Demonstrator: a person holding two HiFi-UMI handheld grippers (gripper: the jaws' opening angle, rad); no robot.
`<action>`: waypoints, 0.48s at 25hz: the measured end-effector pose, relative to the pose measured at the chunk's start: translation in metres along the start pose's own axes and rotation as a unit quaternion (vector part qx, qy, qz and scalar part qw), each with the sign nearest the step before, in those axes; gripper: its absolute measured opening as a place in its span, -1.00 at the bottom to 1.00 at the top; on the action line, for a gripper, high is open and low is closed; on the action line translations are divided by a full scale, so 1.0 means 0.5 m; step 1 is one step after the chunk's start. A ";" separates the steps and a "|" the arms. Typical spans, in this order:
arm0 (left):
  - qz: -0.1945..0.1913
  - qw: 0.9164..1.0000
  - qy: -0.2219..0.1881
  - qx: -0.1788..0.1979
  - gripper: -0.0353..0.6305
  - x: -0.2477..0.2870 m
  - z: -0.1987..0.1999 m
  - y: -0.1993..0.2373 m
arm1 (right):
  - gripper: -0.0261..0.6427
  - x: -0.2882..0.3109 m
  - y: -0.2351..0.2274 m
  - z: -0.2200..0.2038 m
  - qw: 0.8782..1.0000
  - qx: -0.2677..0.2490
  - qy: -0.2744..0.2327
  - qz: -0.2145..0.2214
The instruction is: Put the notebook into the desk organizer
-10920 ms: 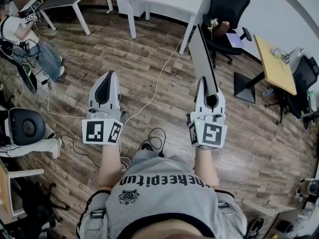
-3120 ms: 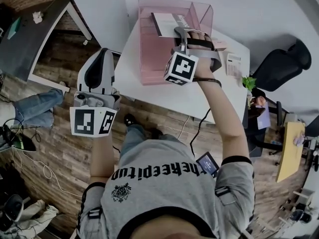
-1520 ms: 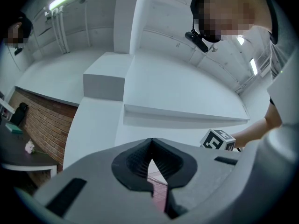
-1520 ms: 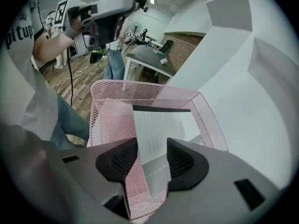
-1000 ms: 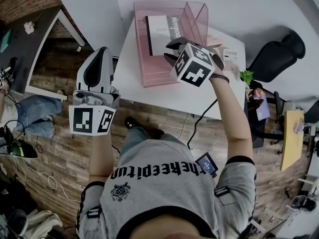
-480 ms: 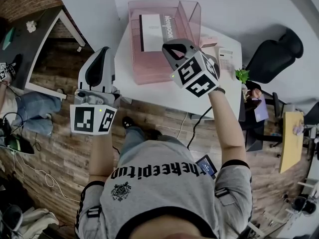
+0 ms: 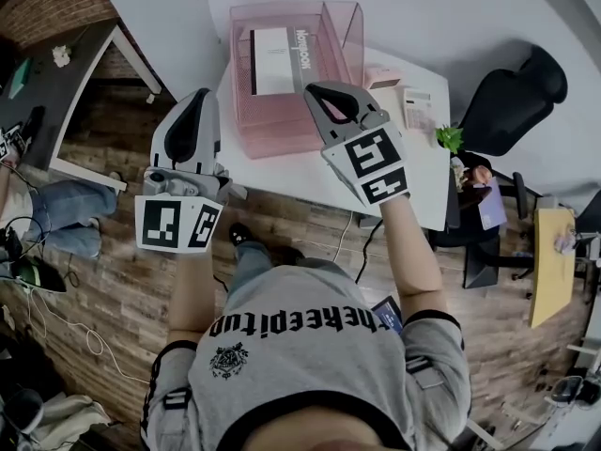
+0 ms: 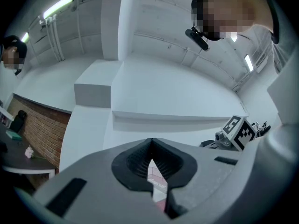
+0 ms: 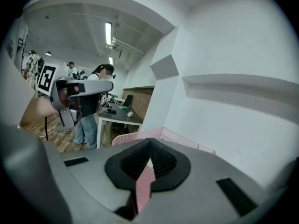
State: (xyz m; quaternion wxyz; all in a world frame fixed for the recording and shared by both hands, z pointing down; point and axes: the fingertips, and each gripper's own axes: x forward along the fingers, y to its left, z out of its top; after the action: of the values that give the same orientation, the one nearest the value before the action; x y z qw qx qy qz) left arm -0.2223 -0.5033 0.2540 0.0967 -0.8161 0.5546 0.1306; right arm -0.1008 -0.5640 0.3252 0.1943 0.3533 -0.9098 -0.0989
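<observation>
The pink see-through desk organizer [image 7: 329, 36] stands on the white table [image 7: 413, 172] against the wall. The white notebook [image 7: 275, 47] with a black spine lies flat inside it. My right gripper [image 7: 321, 90] hovers over the organizer's front right corner, shut and empty, clear of the notebook. My left gripper [image 7: 199, 94] is held off the table's left edge over the floor, shut with nothing in it. In the right gripper view the organizer's pink rim [image 9: 154, 133] shows just beyond the closed jaws [image 9: 149, 142]. The left gripper view looks past shut jaws [image 8: 151, 142] at the wall.
On the table right of the organizer lie a small pink item [image 7: 383, 75] and a white calculator-like thing [image 7: 416, 109], with a small plant [image 7: 449, 139] at the edge. A black office chair [image 7: 507, 101] stands to the right, a dark desk [image 7: 66, 83] to the left.
My right gripper has drawn back from the organizer toward the person and its jaws have shut empty. The notebook stays in the organizer. The left gripper has hardly moved.
</observation>
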 end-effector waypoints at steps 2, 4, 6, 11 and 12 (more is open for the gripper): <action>-0.002 1.000 0.000 0.002 -0.88 0.002 0.001 -0.014 | -0.92 -0.019 -0.009 0.003 1.000 0.015 -0.017 -0.011; -0.005 1.000 -0.001 0.004 -0.88 0.005 0.005 -0.029 | -0.92 -0.041 -0.020 0.007 0.999 0.031 -0.035 -0.024; -0.008 1.000 -0.002 0.006 -0.88 0.007 0.008 -0.043 | -0.92 -0.063 -0.031 0.010 0.997 0.045 -0.050 -0.037; -0.013 1.000 -0.002 0.007 -0.88 0.011 0.011 -0.072 | -0.92 -0.112 -0.057 0.015 0.991 0.074 -0.086 -0.073; -0.014 1.000 -0.002 0.008 -0.88 0.012 0.011 -0.077 | -0.92 -0.122 -0.063 0.016 0.989 0.077 -0.094 -0.081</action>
State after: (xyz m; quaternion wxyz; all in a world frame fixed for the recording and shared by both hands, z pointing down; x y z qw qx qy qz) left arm -0.1851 -0.4930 0.2474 0.1061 -0.8228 0.5438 0.1266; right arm -0.0439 -0.5454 0.2906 0.0714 0.4291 -0.8971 -0.0767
